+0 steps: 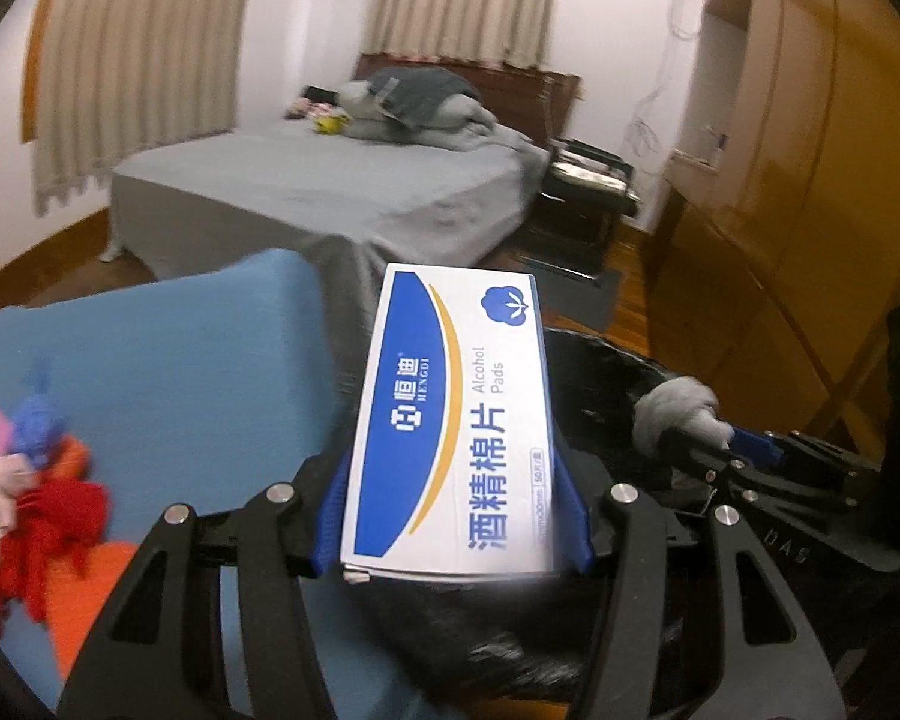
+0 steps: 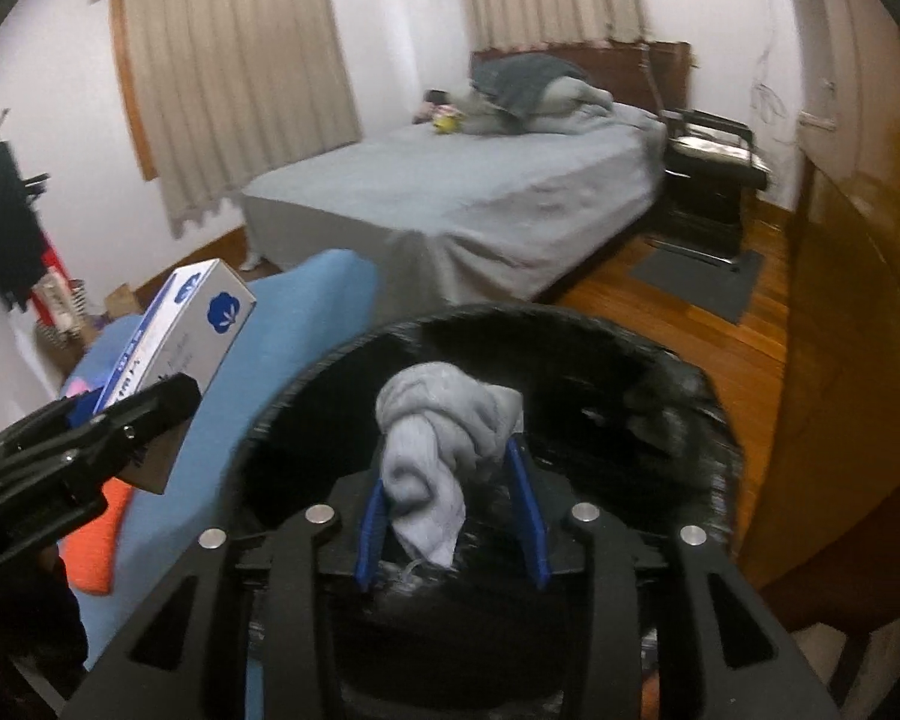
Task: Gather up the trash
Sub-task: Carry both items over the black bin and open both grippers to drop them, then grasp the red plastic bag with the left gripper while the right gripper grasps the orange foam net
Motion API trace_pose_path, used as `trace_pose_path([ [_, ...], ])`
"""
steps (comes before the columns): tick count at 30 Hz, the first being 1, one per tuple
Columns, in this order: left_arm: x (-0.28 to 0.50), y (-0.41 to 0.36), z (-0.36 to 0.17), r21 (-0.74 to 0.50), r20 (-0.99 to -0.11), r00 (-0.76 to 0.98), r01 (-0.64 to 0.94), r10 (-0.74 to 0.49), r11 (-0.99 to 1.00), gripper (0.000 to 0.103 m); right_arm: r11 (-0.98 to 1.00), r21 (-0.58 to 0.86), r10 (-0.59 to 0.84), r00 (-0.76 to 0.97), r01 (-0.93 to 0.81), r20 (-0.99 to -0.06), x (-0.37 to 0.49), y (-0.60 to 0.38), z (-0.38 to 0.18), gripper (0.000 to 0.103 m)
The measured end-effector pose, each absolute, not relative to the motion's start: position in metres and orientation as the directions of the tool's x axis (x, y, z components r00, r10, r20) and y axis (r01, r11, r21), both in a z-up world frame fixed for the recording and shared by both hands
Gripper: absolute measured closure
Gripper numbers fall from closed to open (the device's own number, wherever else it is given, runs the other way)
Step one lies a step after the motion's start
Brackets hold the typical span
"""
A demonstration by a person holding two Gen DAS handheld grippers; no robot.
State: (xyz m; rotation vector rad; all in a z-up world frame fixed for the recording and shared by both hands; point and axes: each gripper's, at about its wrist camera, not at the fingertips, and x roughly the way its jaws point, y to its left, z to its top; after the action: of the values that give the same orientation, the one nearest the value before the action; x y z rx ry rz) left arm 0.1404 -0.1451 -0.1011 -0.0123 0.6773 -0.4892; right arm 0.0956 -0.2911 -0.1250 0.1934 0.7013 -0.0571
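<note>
Box and sock held over the black bin

The left gripper [image 1: 453, 516] clamps the white-and-blue box [image 1: 450, 420] between its pads, jutting toward 12 o'clock. The right gripper [image 2: 453, 516] stands open; the grey sock [image 2: 435, 456] touches only the left finger [image 2: 371, 531], above the bin [image 2: 660, 396], box at 10 o'clock

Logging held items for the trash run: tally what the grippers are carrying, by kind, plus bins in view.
Alcohol pads box: 1
Grey cloth wad: 1
Black-lined trash bin: 1
Total: 3
</note>
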Motion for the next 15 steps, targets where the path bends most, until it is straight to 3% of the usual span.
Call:
trace_pose_path([
  [1,0.143,-0.152,-0.105,-0.172,-0.605,0.657,0.443,-0.449,0.880,0.047,0.978,0.156,-0.002,0.761,0.136,-0.648,0.094,-0.298,-0.126,0.062],
  [3,0.149,-0.162,-0.113,-0.190,-0.614,0.630,0.466,-0.475,0.864,0.034,0.975,0.153,-0.024,0.762,0.161,-0.647,0.091,-0.308,-0.127,0.053],
  [7,0.152,-0.169,-0.121,-0.191,-0.622,0.620,0.472,-0.478,0.861,0.031,0.971,0.151,-0.051,0.771,0.188,-0.635,0.086,-0.321,-0.122,0.038],
  [11,0.144,-0.148,-0.121,-0.178,-0.620,0.648,0.434,-0.443,0.883,0.026,0.970,0.151,-0.057,0.787,0.189,-0.615,0.083,-0.316,-0.116,0.011],
  [15,0.136,-0.111,-0.114,-0.154,-0.601,0.704,0.362,-0.378,0.919,0.019,0.975,0.160,-0.029,0.801,0.155,-0.598,0.087,-0.296,-0.111,0.006],
])
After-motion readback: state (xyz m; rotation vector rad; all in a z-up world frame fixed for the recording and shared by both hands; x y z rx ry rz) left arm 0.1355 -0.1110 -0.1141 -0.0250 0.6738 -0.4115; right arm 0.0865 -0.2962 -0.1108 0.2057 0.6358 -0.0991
